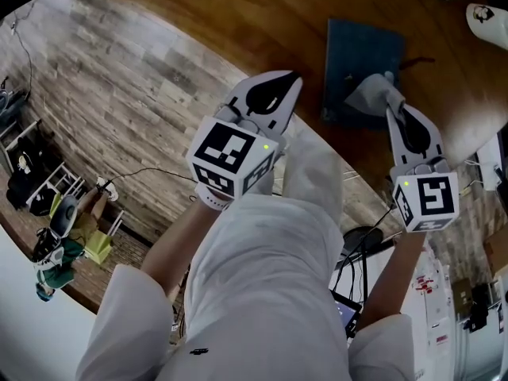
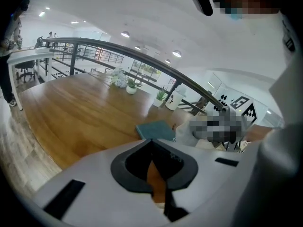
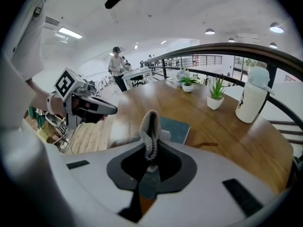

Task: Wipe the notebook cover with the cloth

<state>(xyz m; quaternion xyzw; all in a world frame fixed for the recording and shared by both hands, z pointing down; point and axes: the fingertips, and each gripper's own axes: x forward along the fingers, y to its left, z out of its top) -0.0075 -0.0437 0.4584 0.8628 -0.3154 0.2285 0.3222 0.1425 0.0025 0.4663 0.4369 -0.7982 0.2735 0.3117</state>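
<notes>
Cloth (image 1: 363, 95) is clamped in right gripper (image 1: 391, 101) jaws, over the near end of notebook (image 1: 357, 46). Left gripper (image 1: 292, 79) jaws are closed, empty, left of notebook.

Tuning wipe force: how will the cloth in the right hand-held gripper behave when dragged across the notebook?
Probably floppy: the cloth stands only as a pinched fold between the right hand-held gripper's shut jaws. Its knit looks textured, so it should likely grip rather than slide on the notebook. Thin and small, it seems light and may bunch up.
</notes>
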